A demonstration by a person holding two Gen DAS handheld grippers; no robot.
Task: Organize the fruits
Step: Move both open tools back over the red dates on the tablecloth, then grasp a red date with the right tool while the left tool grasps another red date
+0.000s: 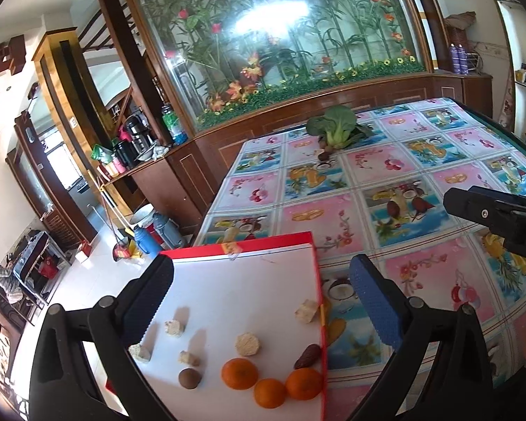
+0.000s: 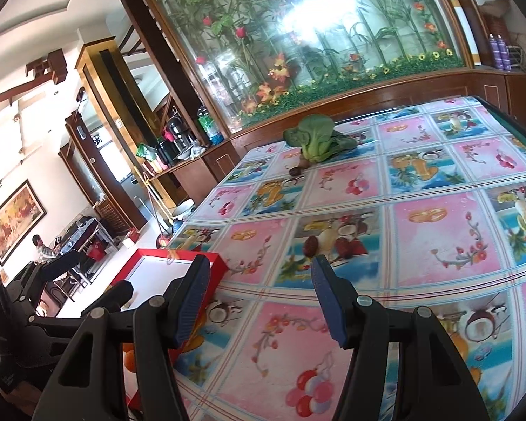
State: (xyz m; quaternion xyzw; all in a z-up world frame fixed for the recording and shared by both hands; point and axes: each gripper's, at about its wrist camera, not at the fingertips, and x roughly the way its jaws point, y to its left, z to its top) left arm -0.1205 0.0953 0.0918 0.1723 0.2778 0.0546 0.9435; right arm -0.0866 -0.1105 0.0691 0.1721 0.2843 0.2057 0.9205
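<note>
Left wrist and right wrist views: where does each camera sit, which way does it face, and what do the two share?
Left wrist: on the left gripper, open above the red tray of oranges; the right gripper's tip shows at right.
Right wrist: on the right gripper, open over the fruit-print tablecloth; the left gripper shows at lower left.
Shared: tray, bok choy, aquarium-style flower display.
</note>
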